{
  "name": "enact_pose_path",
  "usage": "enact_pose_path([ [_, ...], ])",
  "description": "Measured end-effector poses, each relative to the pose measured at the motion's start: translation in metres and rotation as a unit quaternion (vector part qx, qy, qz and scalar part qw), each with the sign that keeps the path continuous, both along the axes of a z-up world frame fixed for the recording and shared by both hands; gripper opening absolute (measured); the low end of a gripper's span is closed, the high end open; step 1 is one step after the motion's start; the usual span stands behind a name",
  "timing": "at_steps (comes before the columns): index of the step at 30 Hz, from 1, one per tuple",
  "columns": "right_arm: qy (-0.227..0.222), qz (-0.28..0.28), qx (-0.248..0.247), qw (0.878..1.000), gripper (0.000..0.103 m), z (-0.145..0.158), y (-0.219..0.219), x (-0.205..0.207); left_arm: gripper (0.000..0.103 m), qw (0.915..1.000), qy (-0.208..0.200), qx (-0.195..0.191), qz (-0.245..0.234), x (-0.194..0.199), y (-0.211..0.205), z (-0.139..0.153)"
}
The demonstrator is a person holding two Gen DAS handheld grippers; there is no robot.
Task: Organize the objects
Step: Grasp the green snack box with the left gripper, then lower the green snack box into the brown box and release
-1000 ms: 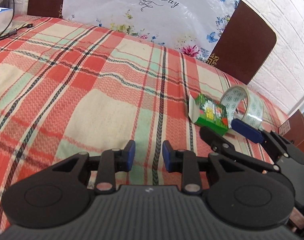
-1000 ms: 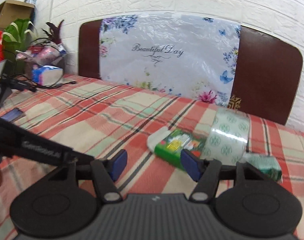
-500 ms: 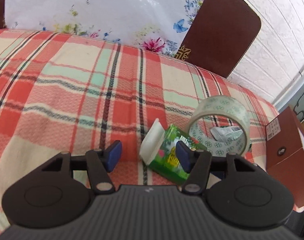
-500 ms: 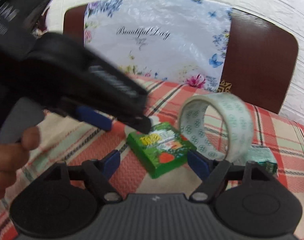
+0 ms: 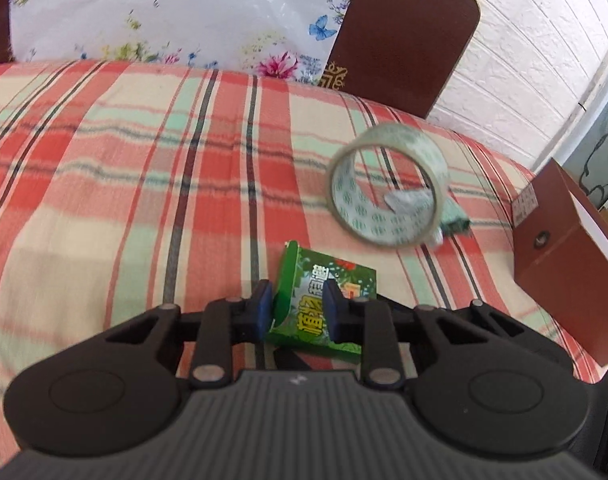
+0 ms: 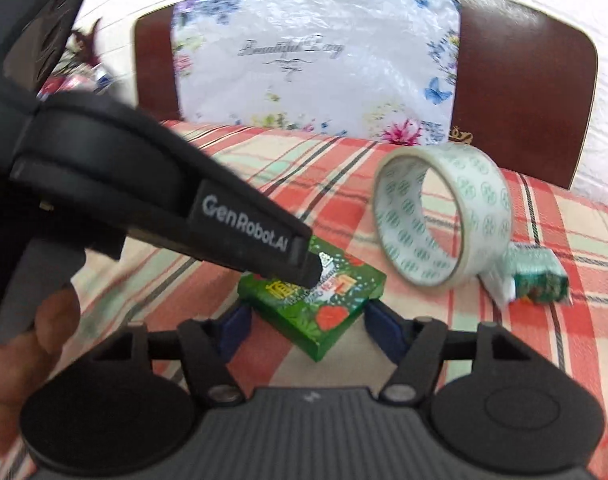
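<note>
A green printed box (image 5: 344, 280) lies on the plaid cloth (image 5: 144, 160). My left gripper (image 5: 296, 312) has its closing jaws on the box's near left end, with both blue pads against it. In the right wrist view its black finger (image 6: 244, 224) lies across the box (image 6: 324, 308) from the left. My right gripper (image 6: 309, 326) is also closing, with the box's near corner between its pads and a small gap on each side. A roll of clear tape (image 5: 356, 208) (image 6: 480, 196) stands on edge just beyond the box.
A small teal packet (image 5: 456, 222) (image 6: 540, 276) lies behind the tape. A brown cardboard box (image 5: 564, 272) stands at the table's right edge. A chair back with a floral plastic bag (image 5: 164, 8) rises behind the table. A hand (image 6: 24, 352) holds the left gripper.
My left gripper swung right to the green box, opened, then closed on its end. The right gripper widened, moved in and narrowed around the box. The box has turned on the cloth.
</note>
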State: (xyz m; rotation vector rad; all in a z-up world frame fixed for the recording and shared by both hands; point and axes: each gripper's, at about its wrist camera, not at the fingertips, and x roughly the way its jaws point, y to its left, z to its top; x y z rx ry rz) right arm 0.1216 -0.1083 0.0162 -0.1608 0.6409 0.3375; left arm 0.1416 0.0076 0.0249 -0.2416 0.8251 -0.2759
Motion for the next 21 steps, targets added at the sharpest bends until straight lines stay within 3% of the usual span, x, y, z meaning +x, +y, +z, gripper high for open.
enact_pose_path([
  [6, -0.025, 0.000, -0.009, 1.000, 0.064, 0.002, -0.014, -0.060, 0.030, 0.9999, 0.001, 0.001, -0.013, -0.037, -0.024, 0.010],
  [11, -0.095, -0.061, -0.005, 0.994, 0.064, 0.031, -0.054, -0.076, 0.030, 0.9967, -0.053, 0.006, -0.060, -0.033, -0.080, 0.052],
  [17, -0.171, -0.173, 0.003, 0.970, 0.064, 0.072, -0.138, -0.090, 0.030, 0.9797, -0.119, 0.005, -0.161, -0.027, -0.183, 0.095],
  [21, -0.191, -0.243, -0.003, 0.951, 0.064, 0.082, -0.199, -0.099, 0.030, 0.9651, -0.138, 0.004, -0.222, -0.024, -0.251, 0.100],
])
